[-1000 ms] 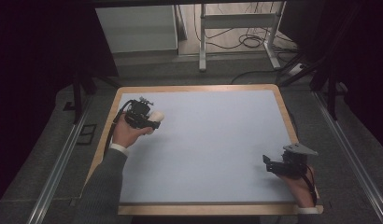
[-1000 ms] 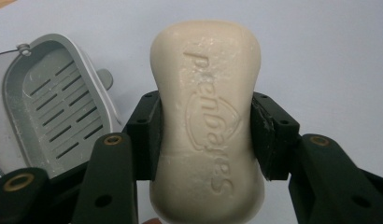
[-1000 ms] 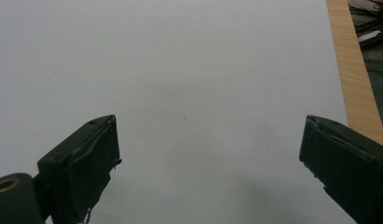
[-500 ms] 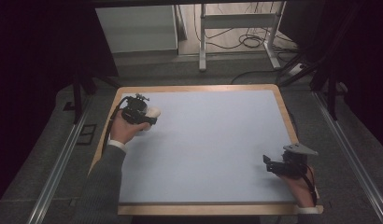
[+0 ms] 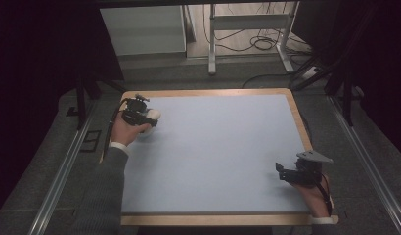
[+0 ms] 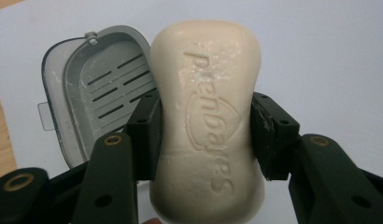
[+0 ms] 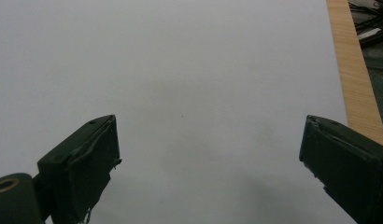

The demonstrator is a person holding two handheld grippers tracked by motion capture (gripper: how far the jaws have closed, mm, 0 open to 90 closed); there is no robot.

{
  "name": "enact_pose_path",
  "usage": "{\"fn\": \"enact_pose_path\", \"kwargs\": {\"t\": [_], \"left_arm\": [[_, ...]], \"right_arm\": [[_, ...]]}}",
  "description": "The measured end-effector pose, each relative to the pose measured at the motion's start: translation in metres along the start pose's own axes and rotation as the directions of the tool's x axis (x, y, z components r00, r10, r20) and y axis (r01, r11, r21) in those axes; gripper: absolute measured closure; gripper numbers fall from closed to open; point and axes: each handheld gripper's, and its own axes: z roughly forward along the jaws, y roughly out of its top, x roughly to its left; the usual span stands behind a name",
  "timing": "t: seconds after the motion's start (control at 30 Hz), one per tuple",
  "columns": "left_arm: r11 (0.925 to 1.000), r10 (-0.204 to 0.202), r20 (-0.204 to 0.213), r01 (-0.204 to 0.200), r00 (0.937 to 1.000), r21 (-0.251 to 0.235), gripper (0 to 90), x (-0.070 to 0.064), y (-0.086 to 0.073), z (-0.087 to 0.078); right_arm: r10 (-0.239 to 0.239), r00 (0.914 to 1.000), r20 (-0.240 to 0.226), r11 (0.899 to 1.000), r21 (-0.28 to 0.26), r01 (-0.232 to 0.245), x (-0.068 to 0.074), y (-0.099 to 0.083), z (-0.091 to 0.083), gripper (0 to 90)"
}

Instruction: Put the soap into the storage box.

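Setting: a pale blue table [image 5: 213,156] with a wooden rim stands on dark flooring, with cables and a metal stand leg at twelve o'clock beyond it.

High view, left side: at ten o'clock on the table, the left gripper [image 5: 140,113] is raised in a grey-sleeved arm, a pale soap bar [image 5: 152,116] showing at its tip and something pale lying just under it.

High view, right side: at four o'clock, near the wooden rim, the right gripper [image 5: 286,172] rests low, well apart from the soap.

Left gripper view: the jaws are clamped on the waist of the cream soap bar [image 6: 208,126], lettering facing the camera. A grey slotted soap dish [image 6: 94,98] lies open on the table at ten o'clock behind the bar.

Right gripper view: the right gripper [image 7: 210,154] has its jaws spread wide with nothing between them, over bare table; the wooden rim runs at two o'clock.

Step in hand: judged as carrying the soap bar, held just beside the dish.

Next move: likely calls for lining the bar over the slotted tray, lowering it flat, then releasing the clamp gently.
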Motion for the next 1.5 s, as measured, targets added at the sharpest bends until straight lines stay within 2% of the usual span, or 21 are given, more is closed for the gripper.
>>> {"fn": "enact_pose_path", "kwargs": {"t": [0.03,0.17,0.53,0.7,1.1,1.2,1.33,1.5], "left_arm": [[1.0000,-0.009,0.009,0.009,0.9999,-0.003,49.6,0.002,0.000,0.001],[0.9999,-0.015,-0.006,0.015,0.9999,0.001,49.7,0.006,0.002,0.002],[0.9948,-0.095,-0.047,0.096,0.9944,0.034,49.6,0.029,0.008,0.017],[0.9928,-0.105,-0.067,0.109,0.9922,0.050,49.6,0.035,0.007,0.024],[0.9900,-0.112,-0.086,0.119,0.9900,0.076,49.5,0.037,0.008,0.039],[0.9902,-0.116,-0.079,0.122,0.9901,0.069,46.0,0.036,0.007,0.041],[0.9930,-0.118,-0.027,0.118,0.9926,-0.005,38.7,0.028,0.009,0.031],[0.9950,-0.095,-0.021,0.094,0.9953,-0.033,35.4,0.020,0.010,0.021]], "right_arm": [[0.001,1.0000,0.002,1.000,0.002,-0.001,0.000,0.000,0.000,4.7],[0.004,1.0000,0.003,1.000,0.004,-0.004,-0.001,0.000,0.001,4.7],[0.011,0.9999,0.000,1.000,0.004,-0.011,-0.003,-0.001,0.000,4.7],[0.016,0.9999,0.003,1.000,0.008,-0.016,-0.004,-0.001,0.001,4.7],[0.016,0.9999,0.001,1.000,0.017,-0.016,-0.003,-0.002,0.003,4.7],[0.013,0.9999,0.000,1.000,0.014,-0.013,-0.003,-0.002,0.003,4.7],[0.013,0.9999,0.002,1.000,0.017,-0.013,-0.002,-0.002,0.003,4.7],[0.009,1.0000,0.003,1.000,0.021,-0.009,-0.001,-0.002,0.004,4.7]]}}
